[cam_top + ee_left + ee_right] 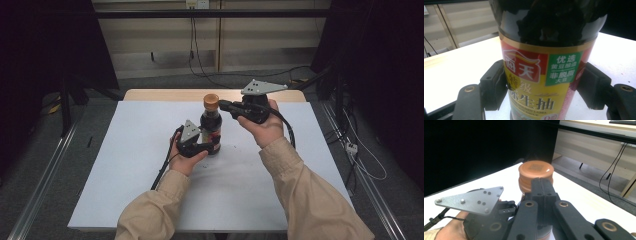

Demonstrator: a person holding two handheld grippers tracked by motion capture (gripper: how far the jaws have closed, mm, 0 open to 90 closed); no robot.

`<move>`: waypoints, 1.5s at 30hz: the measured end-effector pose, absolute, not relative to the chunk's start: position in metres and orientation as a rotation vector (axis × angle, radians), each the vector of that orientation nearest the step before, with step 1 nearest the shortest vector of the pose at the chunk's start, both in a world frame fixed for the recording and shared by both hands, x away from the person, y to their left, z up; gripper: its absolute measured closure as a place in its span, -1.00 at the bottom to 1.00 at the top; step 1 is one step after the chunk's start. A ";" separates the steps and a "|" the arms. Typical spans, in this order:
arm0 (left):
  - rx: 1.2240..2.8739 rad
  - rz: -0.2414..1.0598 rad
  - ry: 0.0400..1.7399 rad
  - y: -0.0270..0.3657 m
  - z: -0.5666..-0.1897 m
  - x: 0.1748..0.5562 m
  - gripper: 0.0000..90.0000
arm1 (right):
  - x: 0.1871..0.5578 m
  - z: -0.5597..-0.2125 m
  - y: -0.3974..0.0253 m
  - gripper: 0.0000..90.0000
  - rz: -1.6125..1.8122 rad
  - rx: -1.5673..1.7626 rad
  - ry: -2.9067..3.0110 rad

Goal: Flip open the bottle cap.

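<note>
On the white worktop (125, 175), a dark sauce bottle (211, 131) stands upright at centre, the left gripper (212, 147) clamping its labelled body from the near left. The right gripper (223, 105), raised in a bent-wrist hand, holds closed jaws beside the orange cap (211, 100).

My right claw (541, 185), jaws pressed together, rests against the bottle's orange cap (536, 171); my left claw (506, 208) sits lower left.

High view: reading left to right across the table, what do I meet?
Left gripper, clamped on the lower body of the soy sauce bottle → the bottle itself → right gripper, jaws closed, tips at the bottle's neck just under the orange cap.
</note>
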State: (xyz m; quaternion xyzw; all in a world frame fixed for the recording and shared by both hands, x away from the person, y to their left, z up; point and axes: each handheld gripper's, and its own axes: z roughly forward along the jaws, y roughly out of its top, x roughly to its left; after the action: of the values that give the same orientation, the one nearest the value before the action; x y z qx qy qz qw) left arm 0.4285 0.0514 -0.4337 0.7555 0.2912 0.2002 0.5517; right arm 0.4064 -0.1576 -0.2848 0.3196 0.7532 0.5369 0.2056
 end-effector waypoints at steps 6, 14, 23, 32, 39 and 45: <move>1.785 0.473 0.687 0.051 -0.434 0.428 -0.32 | 0.408 -0.289 -0.157 1.00 1.503 0.898 2.103; 1.783 0.471 0.690 0.052 -0.435 0.429 -0.32 | 0.410 -0.285 -0.155 1.00 1.517 0.897 2.099; 1.797 0.485 0.678 0.053 -0.436 0.429 -0.32 | 0.414 -0.279 -0.154 1.00 1.537 0.887 2.086; 1.800 0.485 0.678 0.052 -0.438 0.429 -0.32 | 0.417 -0.272 -0.150 1.00 1.565 0.868 2.076; 1.802 0.495 0.681 0.052 -0.438 0.429 -0.32 | 0.419 -0.266 -0.149 1.00 1.527 0.853 2.094; 1.801 0.488 0.684 0.053 -0.439 0.429 -0.32 | 0.420 -0.265 -0.147 1.00 1.550 0.845 2.084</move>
State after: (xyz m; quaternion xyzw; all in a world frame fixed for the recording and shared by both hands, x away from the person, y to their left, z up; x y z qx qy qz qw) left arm 0.4293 0.0526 -0.4389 0.7593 0.2885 0.2060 0.5457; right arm 0.4200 -0.1472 -0.2649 0.3030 0.7470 0.5555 0.2039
